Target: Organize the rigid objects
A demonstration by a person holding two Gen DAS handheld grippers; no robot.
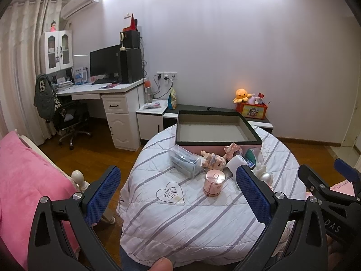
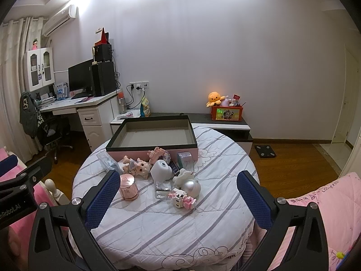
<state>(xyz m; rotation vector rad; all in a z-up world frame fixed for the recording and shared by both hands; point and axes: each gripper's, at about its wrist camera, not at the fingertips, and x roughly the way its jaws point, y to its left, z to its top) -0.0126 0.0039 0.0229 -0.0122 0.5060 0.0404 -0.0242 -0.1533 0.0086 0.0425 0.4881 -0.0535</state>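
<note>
An open, empty pink box with a black rim (image 1: pixel 216 145) (image 2: pixel 140 151) stands at the far side of a round table with a striped cloth (image 1: pixel 180 221) (image 2: pixel 169 225). In front of it lie a clear plastic case (image 1: pixel 186 161), a doll figure (image 1: pixel 213 160) (image 2: pixel 138 167), a rose-gold jar (image 1: pixel 214 183) (image 2: pixel 128 187), a white device (image 2: pixel 160 169), a small glass (image 2: pixel 163 189), a pearly round piece (image 2: pixel 193 186) and pink brick toys (image 2: pixel 181 199) (image 2: pixel 156 153). My left gripper (image 1: pixel 178 194) and right gripper (image 2: pixel 178 199) are open and empty, held above the table's near side.
A pink bed lies at the left (image 1: pixel 27 180) and a pink quilt at the right (image 2: pixel 327 203). A white desk with a monitor (image 1: pixel 106 65), a chair (image 1: pixel 67 117) and a low cabinet with toys (image 2: pixel 225 110) stand along the far wall. A scale (image 2: pixel 265 150) lies on the wood floor.
</note>
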